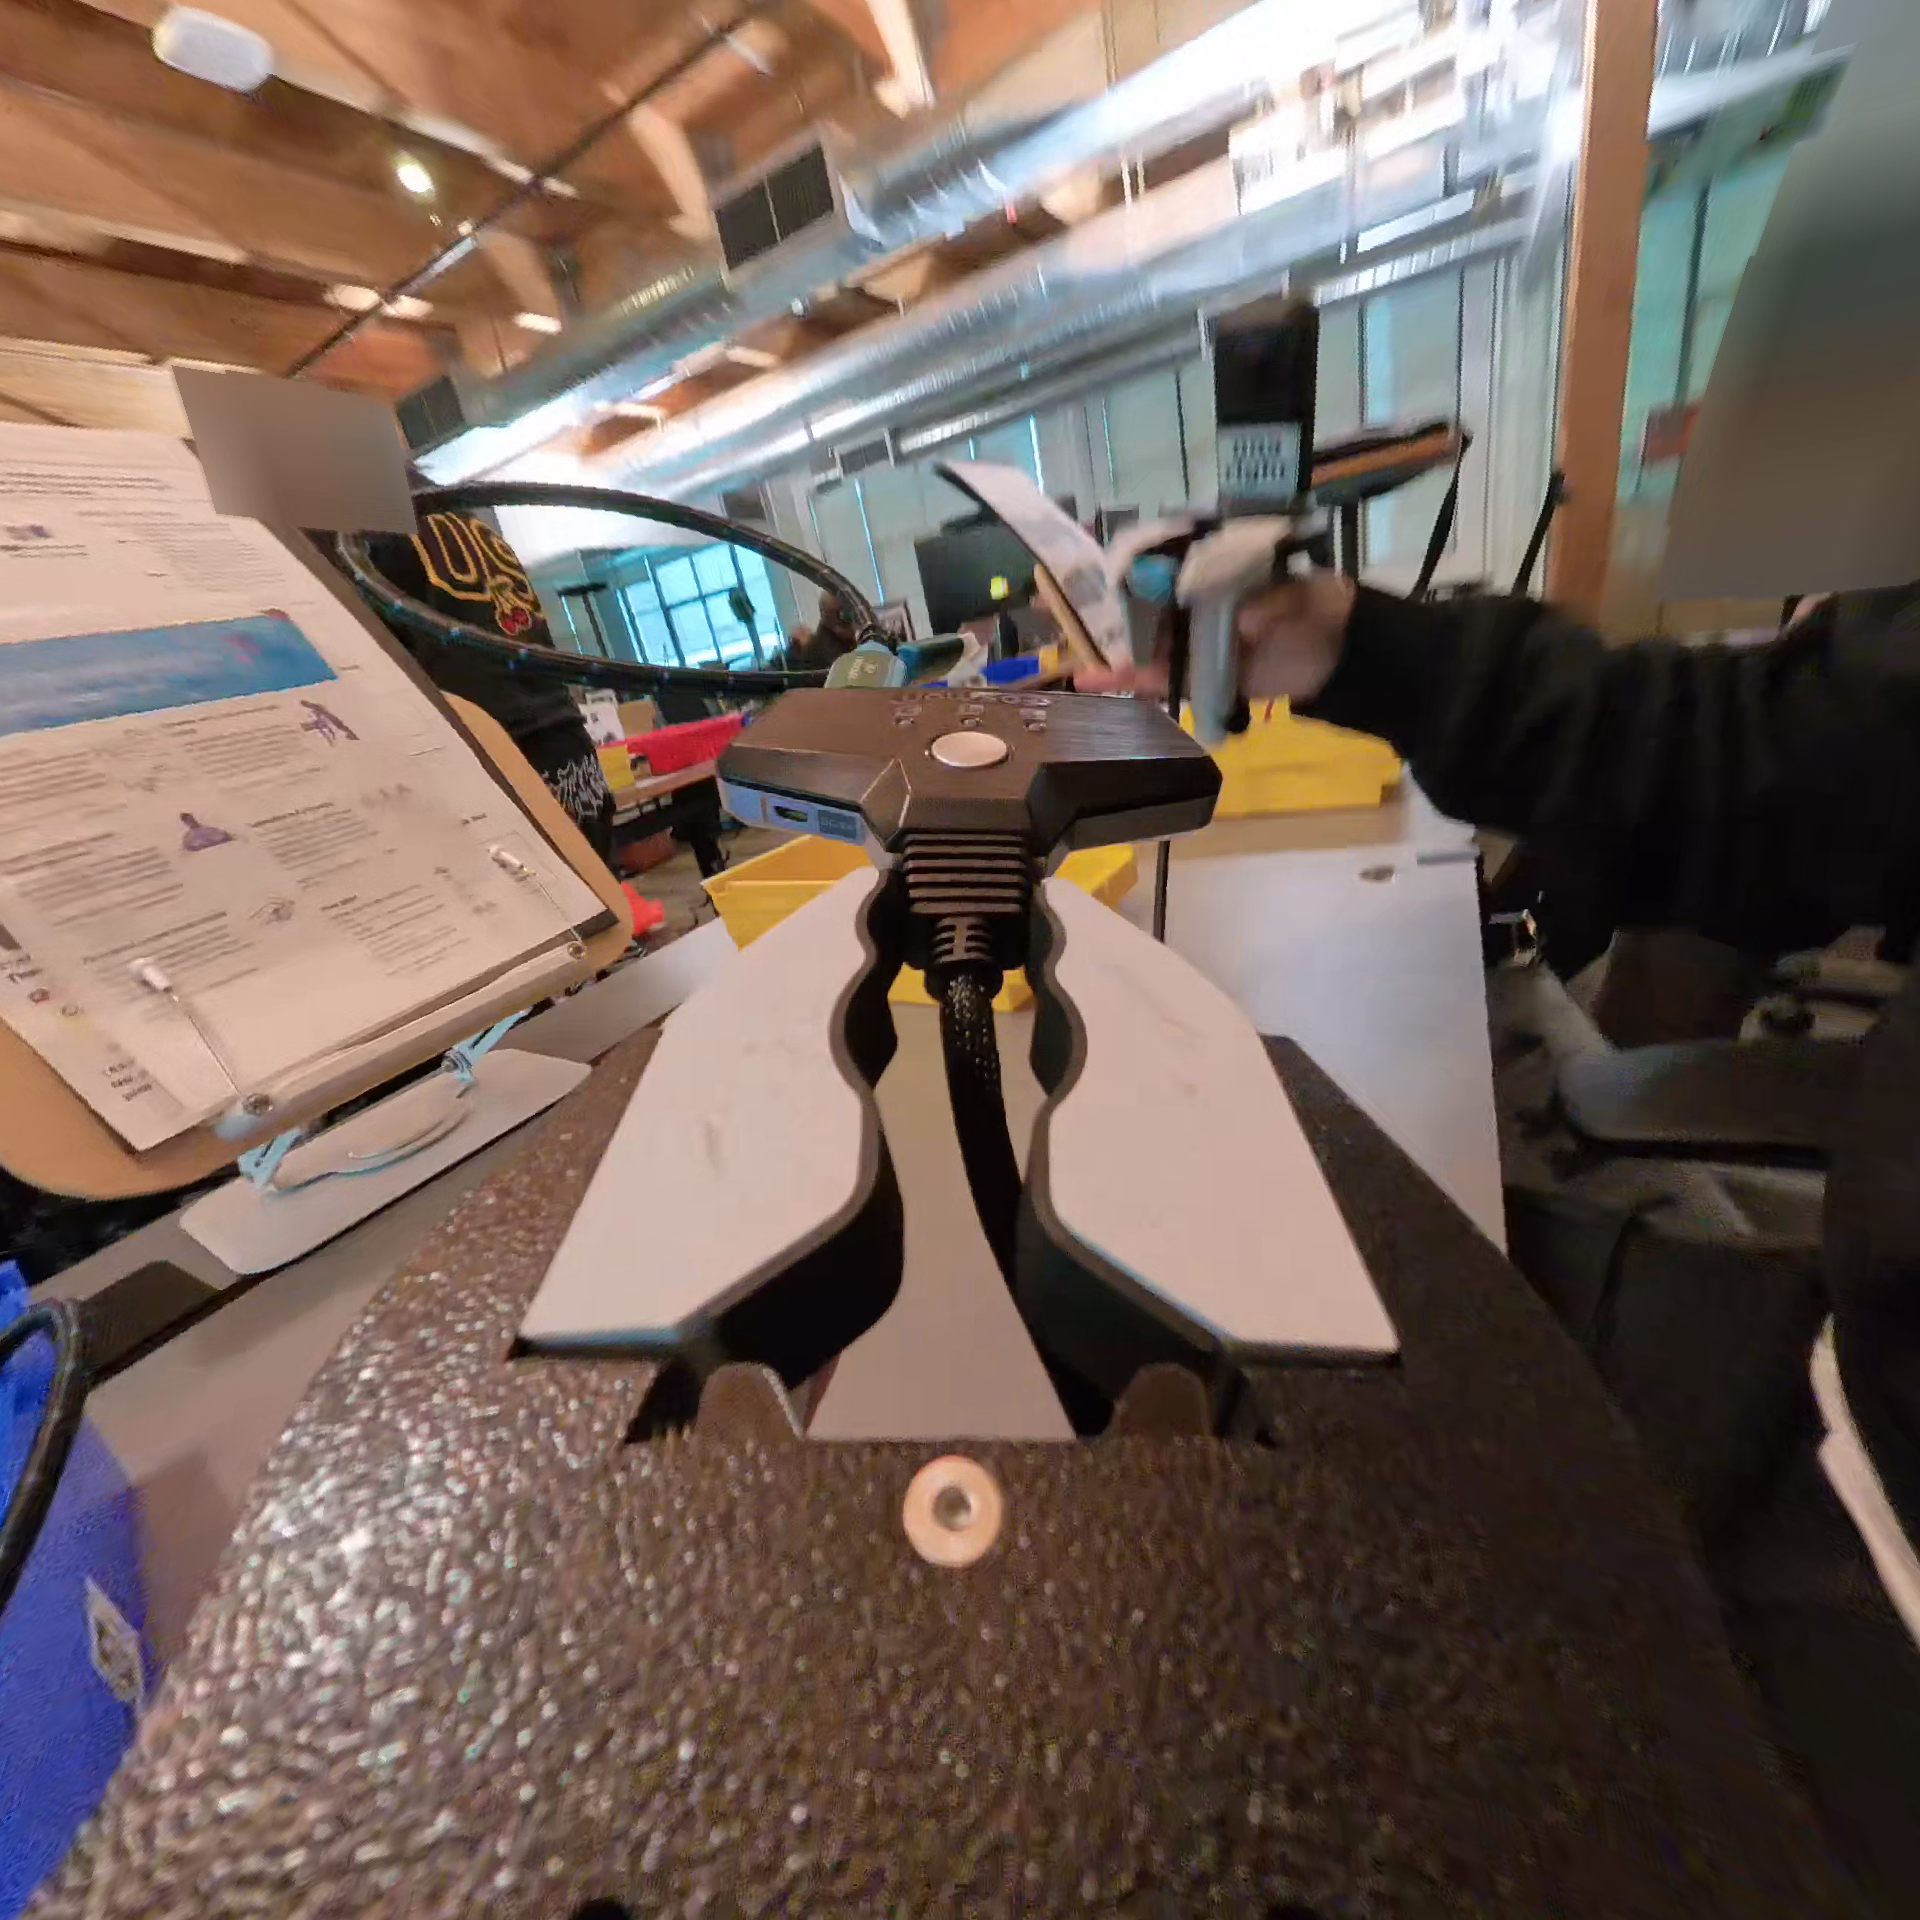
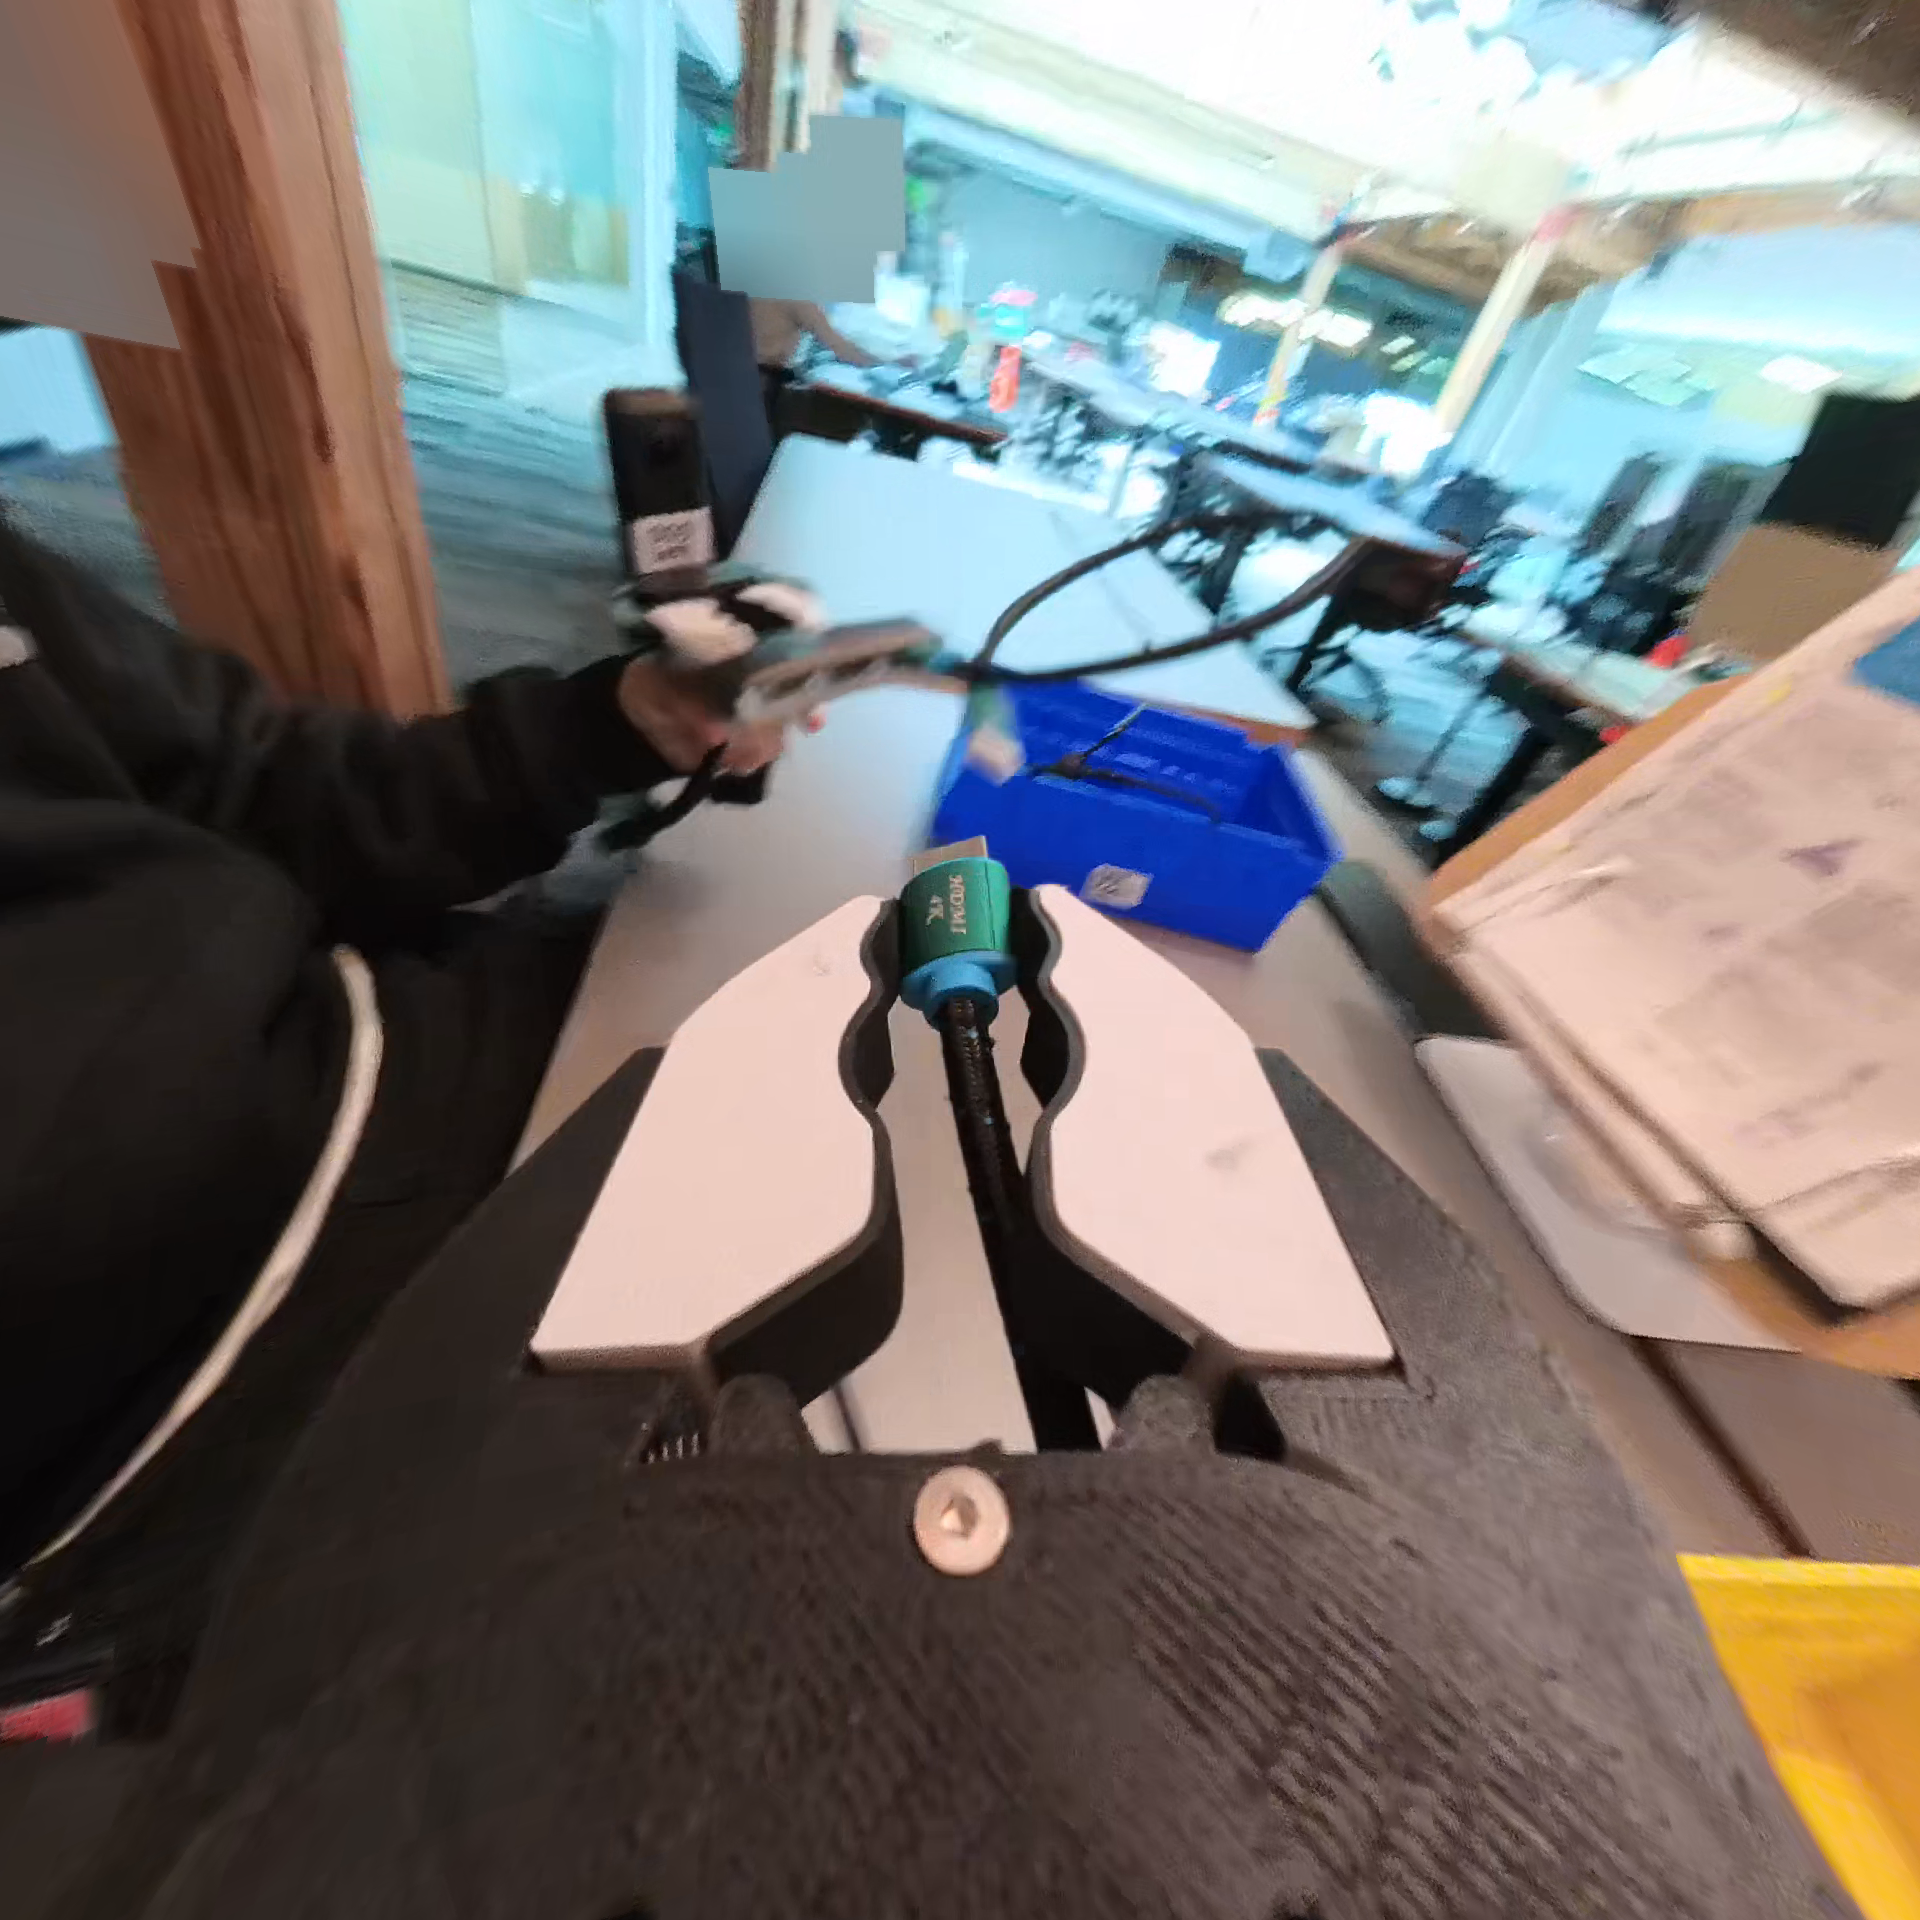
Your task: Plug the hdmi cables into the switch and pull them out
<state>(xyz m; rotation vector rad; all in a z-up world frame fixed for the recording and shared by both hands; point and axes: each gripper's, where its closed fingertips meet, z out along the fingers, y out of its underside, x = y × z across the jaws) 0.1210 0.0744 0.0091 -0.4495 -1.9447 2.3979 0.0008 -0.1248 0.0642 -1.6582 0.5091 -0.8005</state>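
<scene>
Open grey table point(image 2: 914, 561) ahead, blue bin point(image 2: 1132, 831) mid-way, document stand point(image 2: 1683, 966) crowding the right.

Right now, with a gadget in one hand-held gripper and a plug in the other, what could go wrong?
1. The left hand-held gripper pinches the HDMI switch only by its ribbed cable collar, so the switch could twist or slip when a plug is pushed in.
2. The right hand-held gripper holds the green HDMI plug far from the switch; a tilted approach could jam it.
3. The looping braided cable might snag.
</scene>
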